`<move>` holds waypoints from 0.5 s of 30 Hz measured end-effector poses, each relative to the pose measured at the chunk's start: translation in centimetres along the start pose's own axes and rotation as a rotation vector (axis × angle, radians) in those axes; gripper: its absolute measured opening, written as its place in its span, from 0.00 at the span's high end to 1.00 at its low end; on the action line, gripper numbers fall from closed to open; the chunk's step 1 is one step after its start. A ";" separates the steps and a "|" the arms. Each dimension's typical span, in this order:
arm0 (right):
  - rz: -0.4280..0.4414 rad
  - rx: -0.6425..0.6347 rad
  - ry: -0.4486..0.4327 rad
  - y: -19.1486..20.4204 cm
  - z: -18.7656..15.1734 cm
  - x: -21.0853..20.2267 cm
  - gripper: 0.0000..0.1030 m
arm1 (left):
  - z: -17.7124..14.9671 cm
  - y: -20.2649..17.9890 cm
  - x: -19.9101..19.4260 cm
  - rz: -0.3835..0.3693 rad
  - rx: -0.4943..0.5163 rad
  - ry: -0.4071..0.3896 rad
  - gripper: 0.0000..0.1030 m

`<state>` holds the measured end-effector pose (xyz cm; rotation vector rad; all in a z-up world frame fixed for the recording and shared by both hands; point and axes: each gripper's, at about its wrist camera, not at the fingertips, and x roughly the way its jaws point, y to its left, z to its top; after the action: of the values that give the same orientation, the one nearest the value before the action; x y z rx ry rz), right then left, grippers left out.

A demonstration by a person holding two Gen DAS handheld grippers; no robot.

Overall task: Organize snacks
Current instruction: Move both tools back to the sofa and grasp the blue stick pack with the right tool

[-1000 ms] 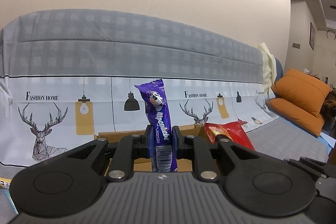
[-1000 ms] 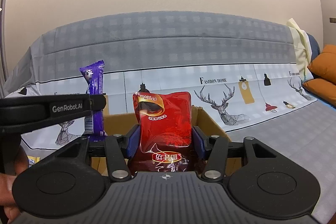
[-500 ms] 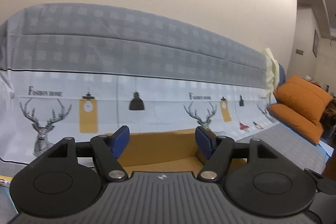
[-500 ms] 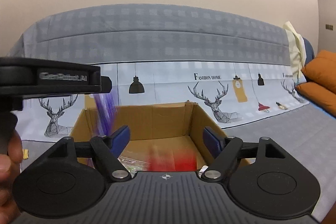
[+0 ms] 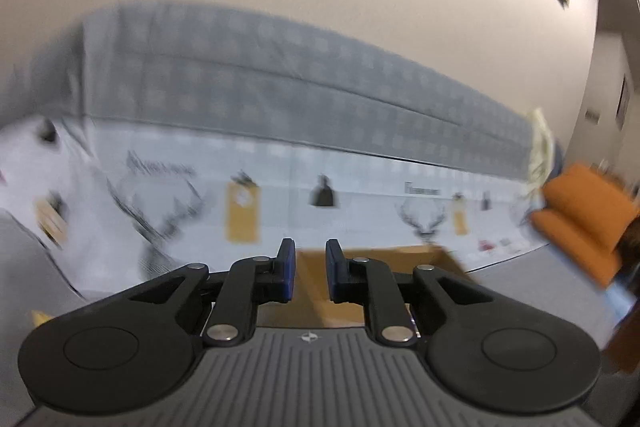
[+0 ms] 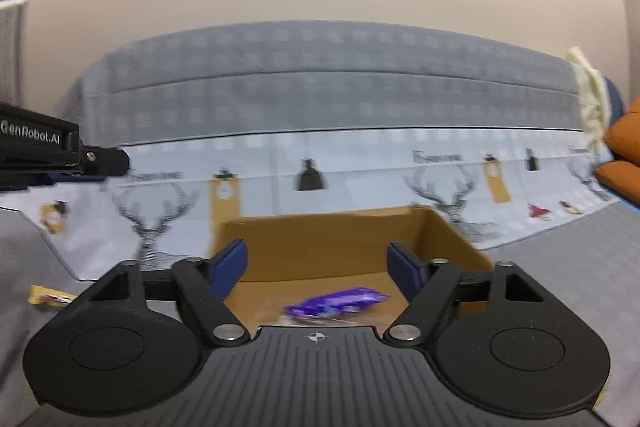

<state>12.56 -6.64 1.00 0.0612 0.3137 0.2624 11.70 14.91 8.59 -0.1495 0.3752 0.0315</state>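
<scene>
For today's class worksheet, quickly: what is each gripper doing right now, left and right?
Left gripper: fingers have just been closing, narrow gap, nothing between them.
Right gripper: open, empty, closing slightly; purple snack wrapper lies in the cardboard box.

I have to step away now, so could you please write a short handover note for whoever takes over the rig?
Left claw: jaws just closed to a narrow gap, nothing between them.
Right claw: open, empty, jaws just narrowed a little.
Purple snack bar: lying in the cardboard box on the sofa.
Done: both claws have dropped their snacks; the red pouch isn't visible now.
Left: a yellow packet lies on the sofa left of the box, probably next.
</scene>
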 end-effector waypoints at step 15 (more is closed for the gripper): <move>0.434 -0.191 0.071 14.8 -3.8 1.8 0.64 | -3.9 14.3 0.3 0.391 -0.238 0.112 0.93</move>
<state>9.36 8.15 -1.64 -0.0704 0.3433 0.7253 9.72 28.48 2.85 -0.3123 0.5075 0.4561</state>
